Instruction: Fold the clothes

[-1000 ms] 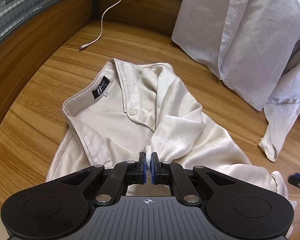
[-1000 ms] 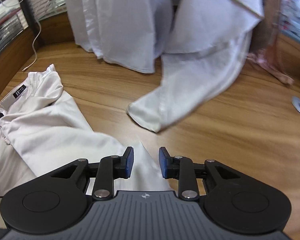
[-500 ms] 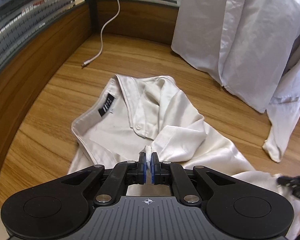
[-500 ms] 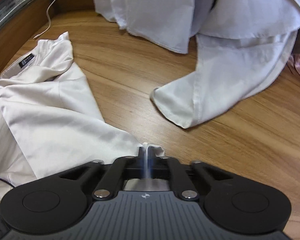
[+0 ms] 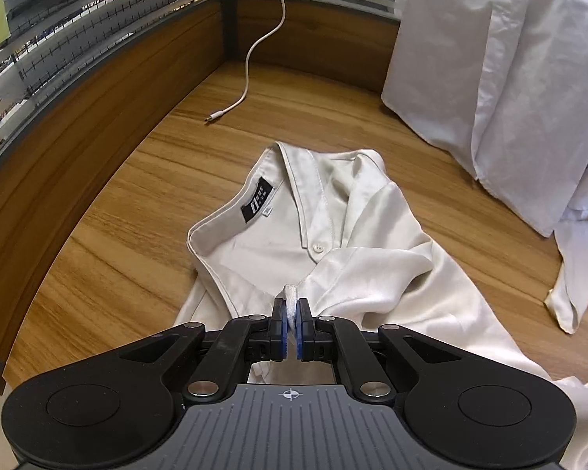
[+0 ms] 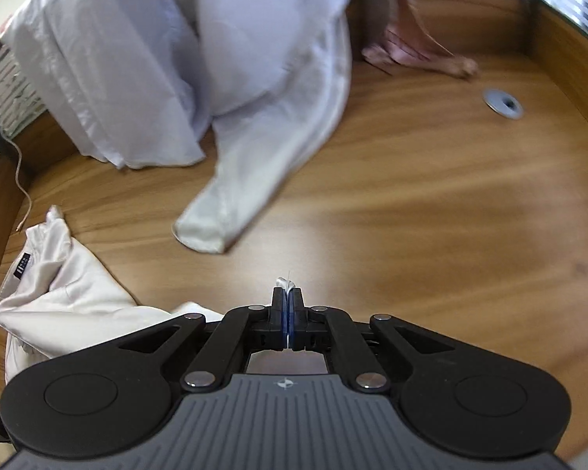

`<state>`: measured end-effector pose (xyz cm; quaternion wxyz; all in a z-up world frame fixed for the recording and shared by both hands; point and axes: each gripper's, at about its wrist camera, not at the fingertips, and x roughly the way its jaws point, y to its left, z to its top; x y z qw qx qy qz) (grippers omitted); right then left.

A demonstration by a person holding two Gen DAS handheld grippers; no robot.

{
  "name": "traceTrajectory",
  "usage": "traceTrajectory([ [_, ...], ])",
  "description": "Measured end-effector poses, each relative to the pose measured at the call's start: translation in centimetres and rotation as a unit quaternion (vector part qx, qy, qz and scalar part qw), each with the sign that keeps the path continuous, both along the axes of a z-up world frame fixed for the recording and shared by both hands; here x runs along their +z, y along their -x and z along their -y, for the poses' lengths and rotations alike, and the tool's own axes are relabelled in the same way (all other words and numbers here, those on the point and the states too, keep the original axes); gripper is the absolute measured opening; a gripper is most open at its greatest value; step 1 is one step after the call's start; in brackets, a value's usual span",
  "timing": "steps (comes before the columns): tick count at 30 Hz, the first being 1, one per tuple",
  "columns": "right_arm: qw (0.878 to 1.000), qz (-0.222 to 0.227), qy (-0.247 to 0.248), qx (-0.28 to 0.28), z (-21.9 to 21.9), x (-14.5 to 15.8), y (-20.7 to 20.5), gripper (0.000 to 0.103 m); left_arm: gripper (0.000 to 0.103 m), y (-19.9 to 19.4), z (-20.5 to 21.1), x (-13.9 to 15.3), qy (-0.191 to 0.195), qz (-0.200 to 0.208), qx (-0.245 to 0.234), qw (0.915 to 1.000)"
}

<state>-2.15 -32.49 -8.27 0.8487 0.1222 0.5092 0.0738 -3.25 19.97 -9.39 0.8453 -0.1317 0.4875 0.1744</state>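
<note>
We found the cream shirt [image 5: 356,250] lying crumpled on the wooden tabletop [image 5: 145,258], collar toward the far corner, its black neck label [image 5: 257,204] facing up and one white button [image 5: 317,248] showing on the placket. The left gripper [image 5: 292,315] was clamped on a pinch of the shirt's fabric near the placket. The right gripper [image 6: 288,305] had its jaws pressed together on a small tuft of the same cream cloth, at the shirt's other edge. Behind the shirt we saw a pile of white garments [image 5: 501,78] heaped against the back, one sleeve [image 6: 254,188] trailing onto the bare wood. A white cable [image 5: 254,51] ran down from the corner, its plug resting on the table. A raised wooden rim [image 5: 98,117] edged the desk, with slatted blinds [image 5: 78,19] above. To the right sat a round metal grommet [image 6: 503,103] and a pink cloth [image 6: 407,51].
</note>
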Motion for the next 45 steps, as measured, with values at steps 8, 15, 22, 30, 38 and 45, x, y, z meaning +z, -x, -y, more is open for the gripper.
traceTrajectory([
  [8, 0.998, -0.040, 0.037, -0.012, 0.4, -3.4, 4.3, 0.003, 0.006, -0.8, 0.3, -0.6, 0.001, -0.013, -0.018, 0.9998],
  [15, 1.000, -0.020, 0.011, 0.012, -0.6, -2.2, 8.7, 0.003, 0.007, -1.6, 0.7, 0.4, -0.012, -0.010, -0.054, 0.9984],
  [22, 0.994, 0.012, -0.020, 0.111, -4.9, -3.5, 13.4, 0.004, 0.007, -1.9, 1.0, -0.2, -0.026, -0.013, -0.077, 0.9966],
  [30, 0.959, 0.060, 0.006, 0.279, -9.9, -4.9, 16.9, 0.027, 0.007, -2.4, 1.9, 0.5, -0.047, -0.010, -0.090, 0.9947],
  [38, 0.929, 0.093, 0.084, 0.347, -11.8, -6.5, 18.6, 0.027, 0.007, -2.2, 2.6, 1.5, -0.059, 0.011, -0.096, 0.9936],
  [45, 0.933, 0.131, 0.097, 0.321, -10.1, -4.2, 18.2, 0.004, 0.007, -1.9, 2.8, 2.5, -0.042, 0.042, -0.072, 0.9957],
])
